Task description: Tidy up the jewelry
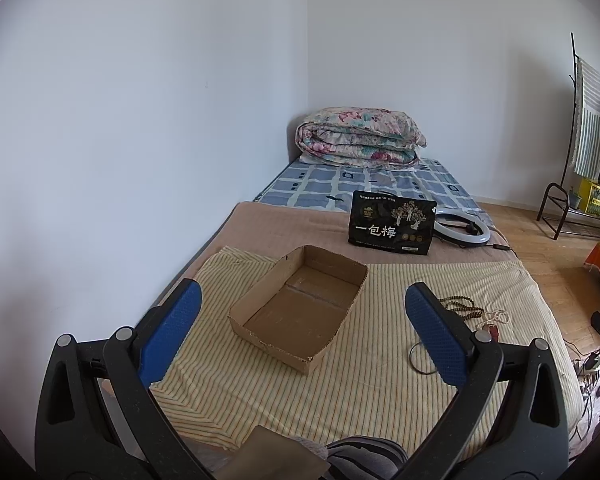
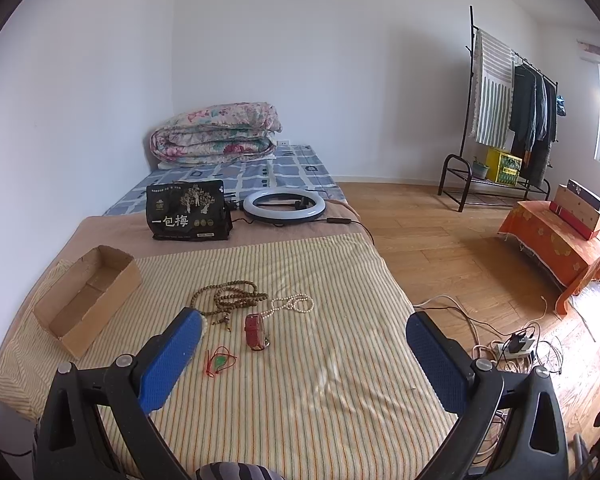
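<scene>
Brown bead necklace [image 2: 230, 298] lies coiled on striped cloth [image 2: 320, 360]; both hand-held grippers [image 1: 302, 332] [image 2: 304, 354] gape wide, empty.

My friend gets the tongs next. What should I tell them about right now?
Left tongs: open, holding nothing, aimed at the cardboard box.
Right tongs: open, holding nothing, above the jewelry.
The box sits on the striped cloth and looks empty.
Still loose on the cloth: brown bead string, pearl necklace, red watch, green pendant on red cord.
Done: nothing boxed yet.
Left: probably move each piece into the box, one at a time.
</scene>
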Tool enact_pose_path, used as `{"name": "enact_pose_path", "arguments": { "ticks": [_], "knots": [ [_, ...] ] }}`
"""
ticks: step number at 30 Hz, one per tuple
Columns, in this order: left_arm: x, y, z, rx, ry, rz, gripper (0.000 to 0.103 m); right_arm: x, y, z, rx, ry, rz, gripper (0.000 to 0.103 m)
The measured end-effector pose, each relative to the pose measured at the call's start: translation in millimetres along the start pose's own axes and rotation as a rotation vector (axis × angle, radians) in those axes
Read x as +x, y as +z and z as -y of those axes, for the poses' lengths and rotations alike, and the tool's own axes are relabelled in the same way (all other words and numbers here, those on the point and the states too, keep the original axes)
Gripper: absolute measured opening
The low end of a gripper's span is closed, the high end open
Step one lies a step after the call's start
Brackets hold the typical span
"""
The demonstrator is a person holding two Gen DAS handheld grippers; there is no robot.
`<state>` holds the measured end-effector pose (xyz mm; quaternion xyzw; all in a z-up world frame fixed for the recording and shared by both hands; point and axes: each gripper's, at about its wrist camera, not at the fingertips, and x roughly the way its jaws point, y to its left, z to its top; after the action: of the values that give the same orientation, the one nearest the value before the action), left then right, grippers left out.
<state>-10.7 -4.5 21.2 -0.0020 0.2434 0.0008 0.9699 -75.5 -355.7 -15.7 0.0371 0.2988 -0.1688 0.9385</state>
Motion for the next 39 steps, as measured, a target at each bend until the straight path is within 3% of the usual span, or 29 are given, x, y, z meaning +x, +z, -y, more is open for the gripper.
{"name": "enact_pose_path", "arguments": {
  "ticks": [25,39],
  "knots": [
    [18.9,-4.0,17.9,0.037,-0.027,-0.032,0.103,19.7,-9.8,0.4,0.008,0.005,-0.051,0.103],
    [73.2,-12.1,45.5,0.139,-0.136,-0.081,0.103,63.8,-12.9,3.5,0.068,0.081,-0.107,0.103]
  ]
}}
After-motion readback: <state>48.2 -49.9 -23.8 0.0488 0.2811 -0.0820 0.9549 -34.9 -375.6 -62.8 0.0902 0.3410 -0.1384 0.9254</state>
